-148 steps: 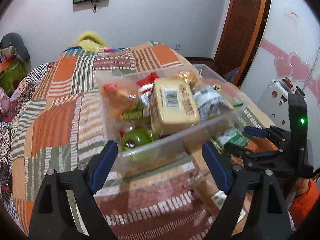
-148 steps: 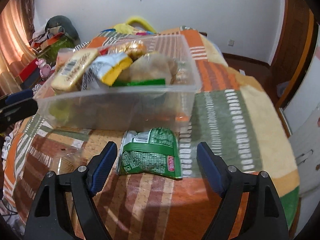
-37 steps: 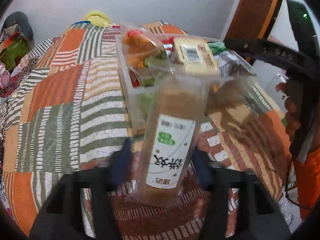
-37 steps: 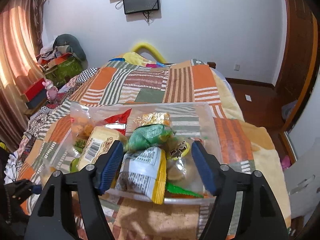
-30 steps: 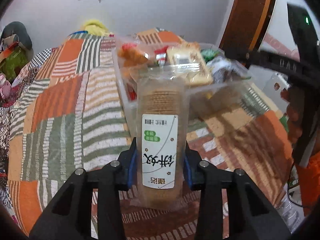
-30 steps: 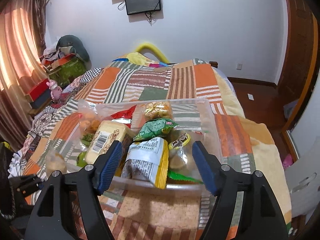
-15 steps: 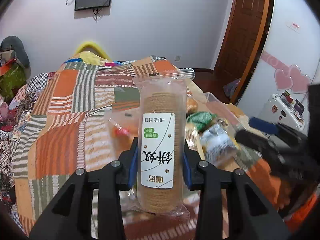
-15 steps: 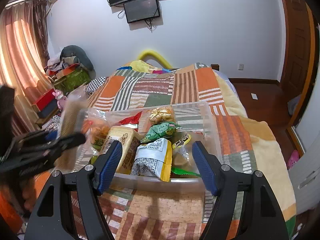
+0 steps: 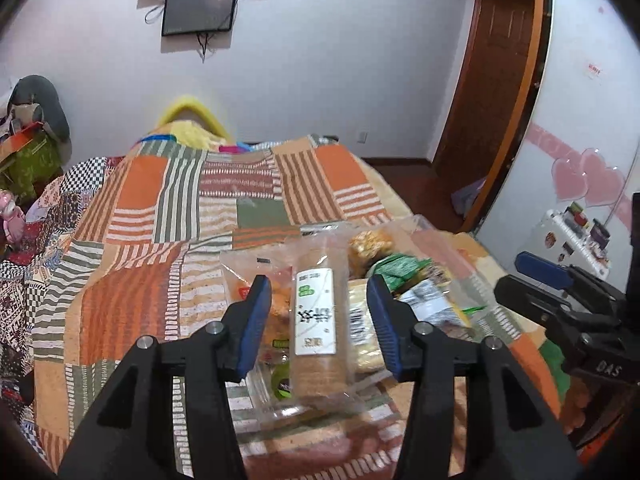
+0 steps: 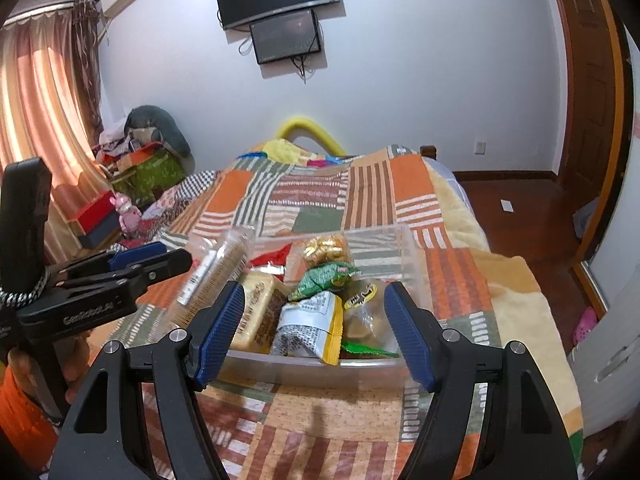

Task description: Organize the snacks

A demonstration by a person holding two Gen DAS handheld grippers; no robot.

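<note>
Bedspread; biscuit label left-view only.

White "GeoRobot.AI" lettering along the black body of the left gripper. "DAS" in pale letters on the black body of the right gripper. Dark Chinese characters, upside down and not legible, on the white label of the biscuit pack. Barcode, digits too small to read, on the white snack bag.

I see an orange, green and brown striped patchwork quilt, blue gripper pads, a tan white-labelled biscuit pack.
</note>
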